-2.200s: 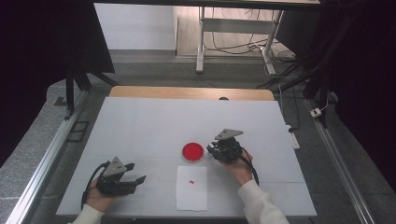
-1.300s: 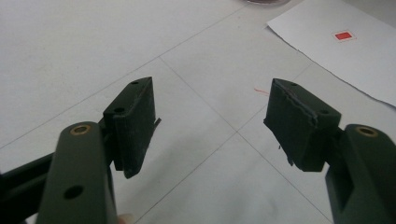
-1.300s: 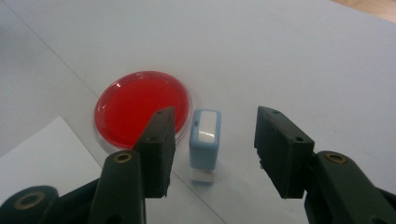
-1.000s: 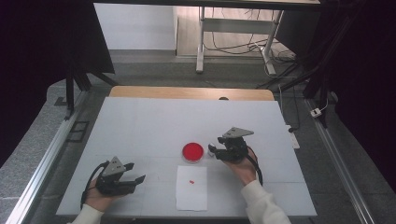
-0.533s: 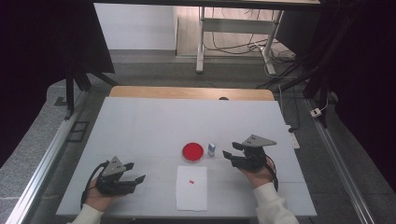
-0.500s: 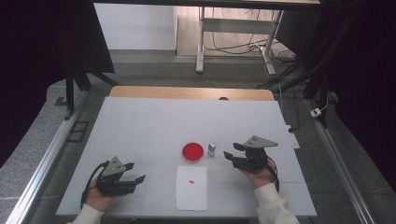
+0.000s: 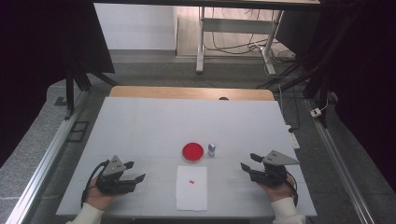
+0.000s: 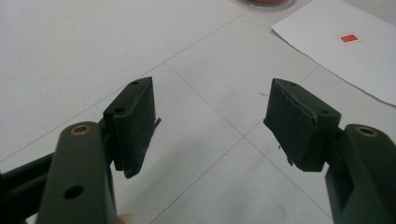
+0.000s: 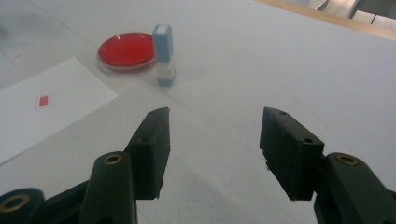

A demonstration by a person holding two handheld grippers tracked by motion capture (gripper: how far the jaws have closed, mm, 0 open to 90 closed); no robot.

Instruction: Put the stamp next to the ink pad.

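Risk-wise, that little blue-and-white stamp (image 9: 164, 55) standing upright, touching or nearly touching the red ink dish (image 9: 126, 49) in the upper left of the right claw view, looks tippy: an off-centre grab by the wide-open, empty right claw (image 9: 214, 140) could knock it into the dish. Left claw (image 8: 212, 123) is wide and empty too, over bare counter (image 7: 149, 121). High view shows the paper sheet (image 7: 192, 188) low centre; right claw view shows the stamp's two-tone body.
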